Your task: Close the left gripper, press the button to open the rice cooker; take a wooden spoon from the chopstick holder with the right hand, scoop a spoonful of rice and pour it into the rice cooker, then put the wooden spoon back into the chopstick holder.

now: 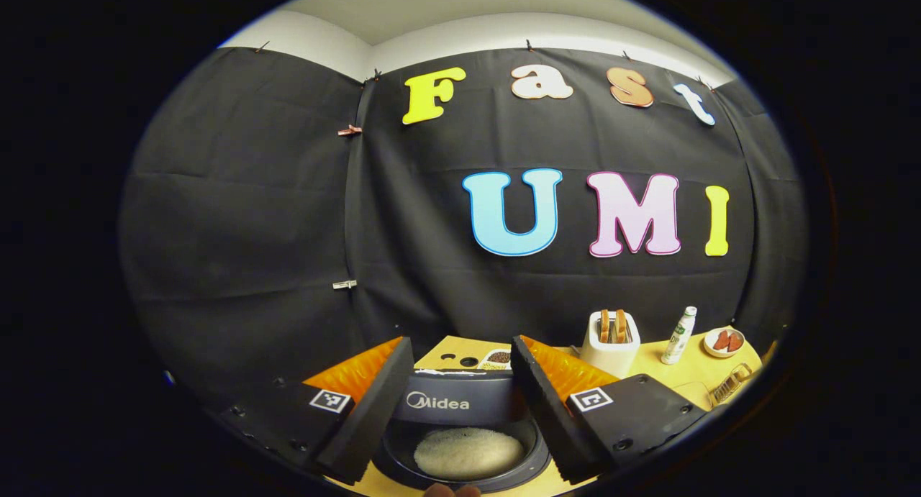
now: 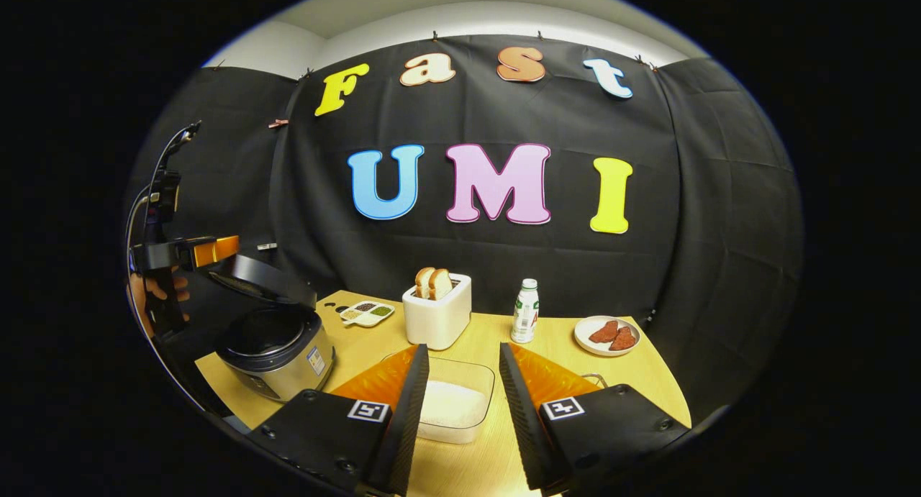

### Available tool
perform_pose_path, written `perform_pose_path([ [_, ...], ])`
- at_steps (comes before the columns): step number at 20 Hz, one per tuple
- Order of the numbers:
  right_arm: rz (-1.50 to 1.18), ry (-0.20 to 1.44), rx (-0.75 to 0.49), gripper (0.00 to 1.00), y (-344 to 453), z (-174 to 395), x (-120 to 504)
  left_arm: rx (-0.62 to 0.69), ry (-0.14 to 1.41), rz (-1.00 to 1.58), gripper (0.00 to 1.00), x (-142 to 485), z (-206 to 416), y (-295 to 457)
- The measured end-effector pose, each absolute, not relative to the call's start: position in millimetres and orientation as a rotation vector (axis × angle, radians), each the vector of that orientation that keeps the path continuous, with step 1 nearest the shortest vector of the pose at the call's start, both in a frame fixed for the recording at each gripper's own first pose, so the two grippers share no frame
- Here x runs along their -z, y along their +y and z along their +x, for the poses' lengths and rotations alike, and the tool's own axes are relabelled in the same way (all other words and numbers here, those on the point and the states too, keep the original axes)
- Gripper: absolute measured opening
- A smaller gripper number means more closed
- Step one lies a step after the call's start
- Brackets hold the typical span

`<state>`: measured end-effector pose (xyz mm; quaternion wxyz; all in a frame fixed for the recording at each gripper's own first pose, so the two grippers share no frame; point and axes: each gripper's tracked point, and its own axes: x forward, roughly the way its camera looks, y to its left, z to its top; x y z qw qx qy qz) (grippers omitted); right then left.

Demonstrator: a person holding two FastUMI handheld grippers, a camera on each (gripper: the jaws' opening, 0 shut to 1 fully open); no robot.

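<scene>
The silver rice cooker with a black lid [image 2: 277, 346] stands open, well off to the left of the right claw [image 2: 460, 403], white rice in its pot. The right claw's fingers are apart and empty, a clear tray of white rice [image 2: 453, 403] just ahead between them on the table [image 2: 640, 382]. The left claw [image 1: 460, 403], also apart, hovers over the cooker.

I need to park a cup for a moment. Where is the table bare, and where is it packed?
Bare wood lies on the right, in front of the white plate of red slices. A smaller patch sits between the open silver rice cooker and the white toaster. The middle is crowded: toaster, white bottle and clear rice container stand close together.
</scene>
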<state>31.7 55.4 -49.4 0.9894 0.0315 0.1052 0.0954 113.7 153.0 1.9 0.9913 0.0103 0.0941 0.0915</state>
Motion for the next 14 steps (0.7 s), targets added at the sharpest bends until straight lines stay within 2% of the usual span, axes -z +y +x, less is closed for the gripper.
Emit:
perform_pose_path([
  [14, 0.063, 0.226, -0.212, 0.62, 60, 27, 56, -0.219, 0.224, 0.022, 0.96, 35, 84, 151],
])
